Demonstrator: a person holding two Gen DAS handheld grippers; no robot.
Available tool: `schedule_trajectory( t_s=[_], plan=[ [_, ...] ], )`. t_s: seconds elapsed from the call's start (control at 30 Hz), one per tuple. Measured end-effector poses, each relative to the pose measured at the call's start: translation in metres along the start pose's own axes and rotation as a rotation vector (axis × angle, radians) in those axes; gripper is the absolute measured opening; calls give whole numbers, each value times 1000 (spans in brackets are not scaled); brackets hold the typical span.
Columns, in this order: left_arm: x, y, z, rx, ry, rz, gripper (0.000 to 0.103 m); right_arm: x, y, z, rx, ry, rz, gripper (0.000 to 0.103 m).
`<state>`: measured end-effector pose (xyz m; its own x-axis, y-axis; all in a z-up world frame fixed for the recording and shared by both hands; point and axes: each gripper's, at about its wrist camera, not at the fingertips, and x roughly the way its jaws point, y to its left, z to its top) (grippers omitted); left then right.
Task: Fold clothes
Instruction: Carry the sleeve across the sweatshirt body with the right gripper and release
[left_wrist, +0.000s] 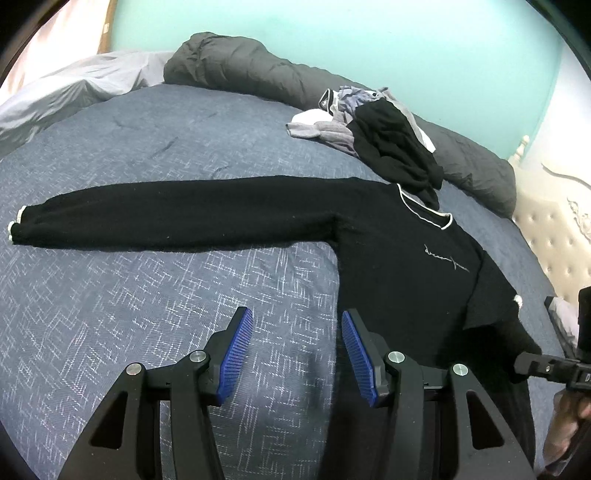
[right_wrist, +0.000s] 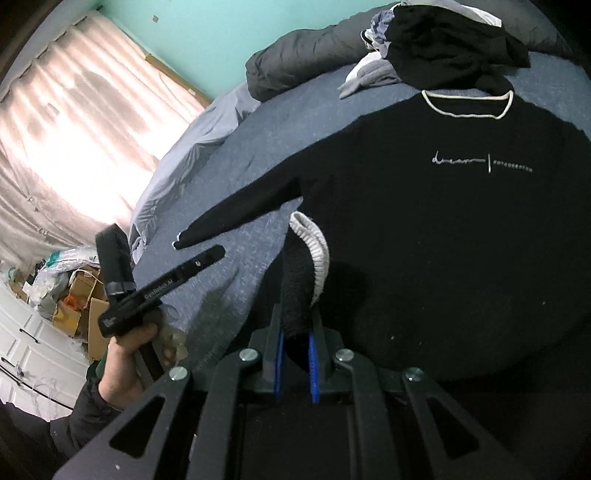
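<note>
The bed (left_wrist: 129, 295) had a blue cover. A grey blanket (left_wrist: 240, 70) lay rolled up at the far side. My black sweater (right_wrist: 443, 229) lay flat on the bed, front up, with one sleeve (left_wrist: 166, 218) stretched out straight. A pile of clothes (left_wrist: 384, 129) sat just past its collar. My left claw (left_wrist: 297, 321) was about half open over the bed by the sweater's edge, and it held nothing. My right claw (right_wrist: 295, 332) was shut tight on the other sleeve's white cuff (right_wrist: 314, 243).
</note>
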<state>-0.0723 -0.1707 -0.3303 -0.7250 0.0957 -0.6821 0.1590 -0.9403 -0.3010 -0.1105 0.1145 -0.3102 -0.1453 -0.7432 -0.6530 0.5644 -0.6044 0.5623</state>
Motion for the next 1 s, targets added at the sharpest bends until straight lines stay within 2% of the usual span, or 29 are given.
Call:
schedule_trajectory(
  t_s=[0.17,0.57,0.67,0.73,0.87,1.0],
  plan=[
    [5,-2,-1,-1,20,-23,55,11,0,-3,-6,4,-12,10],
    [7,-10,-2,25,30,-48,55,54,-5,-21,-5,86,-51,10],
    [8,-13,-2,34,33,-52,55,60,-2,-22,-14,116,-52,15],
    [8,-15,-2,38,34,-54,55,59,1,-23,-24,121,-38,26],
    [10,-19,-3,36,38,-64,55,52,7,-26,-32,135,3,30],
    [15,-31,-7,59,57,-86,55,30,-9,-17,20,92,-34,31]
  ],
)
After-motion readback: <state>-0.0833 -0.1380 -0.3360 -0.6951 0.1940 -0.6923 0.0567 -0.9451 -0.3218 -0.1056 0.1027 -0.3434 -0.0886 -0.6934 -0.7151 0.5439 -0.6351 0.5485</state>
